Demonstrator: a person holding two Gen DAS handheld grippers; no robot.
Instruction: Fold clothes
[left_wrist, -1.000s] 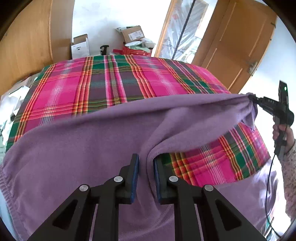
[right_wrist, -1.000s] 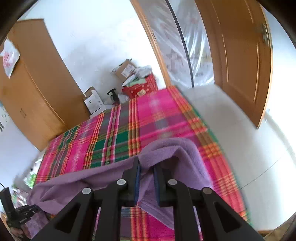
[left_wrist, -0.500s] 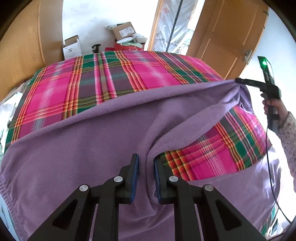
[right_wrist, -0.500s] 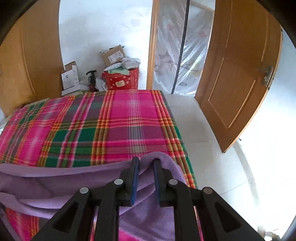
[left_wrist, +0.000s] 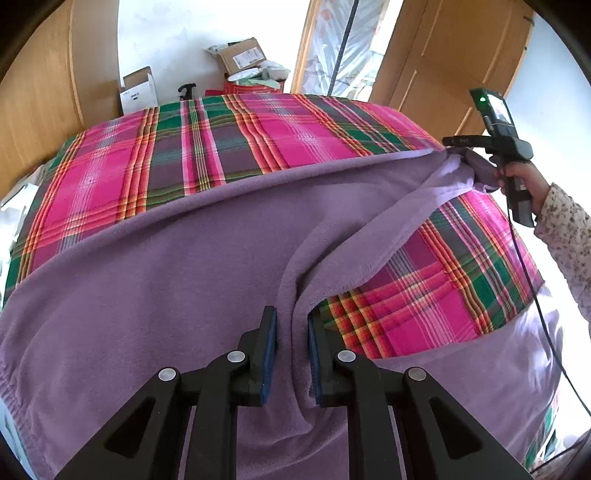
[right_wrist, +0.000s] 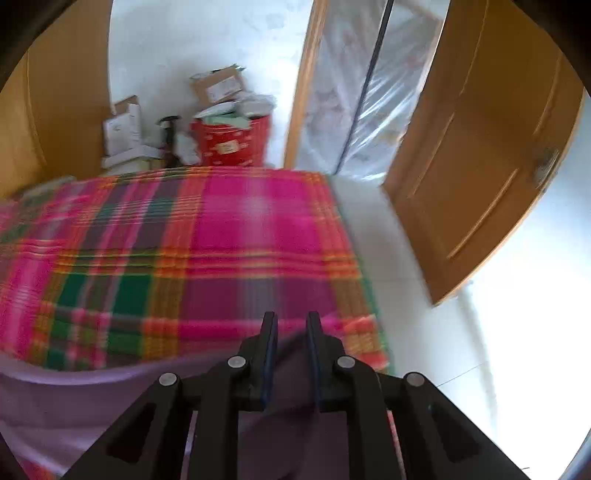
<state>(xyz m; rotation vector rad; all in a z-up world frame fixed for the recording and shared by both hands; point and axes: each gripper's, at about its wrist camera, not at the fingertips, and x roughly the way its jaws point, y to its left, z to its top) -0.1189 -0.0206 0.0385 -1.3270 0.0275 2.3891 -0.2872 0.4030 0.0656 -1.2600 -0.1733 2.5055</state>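
Purple garment (left_wrist: 192, 295) lies spread across the plaid bedspread (left_wrist: 258, 147), its near part hanging over the bed's front edge, a folded-over flap stretched between the two grippers.

Left gripper (left_wrist: 291, 332): jaws pinched on a gathered ridge of the garment's edge. Right gripper (right_wrist: 290, 332): jaws clamped on the far corner; in the left view it shows at right, held by a hand (left_wrist: 524, 181) in a floral sleeve.

Risks, as judgement:
- Thin bite on each side; a sharp pull could slip the fabric out of the jaws.
- Uneven tension could skew the flap, leaving a crooked fold line.
- Fleece may drag on the bedspread and bunch it.
- Trailing cable (left_wrist: 532, 295) near the right hand could snag the cloth.

Materials: garment soft, matte, fleecy, drapes in broad rounded folds; gathered hem at lower left. Bedspread flat woven, pink-green-orange checks.
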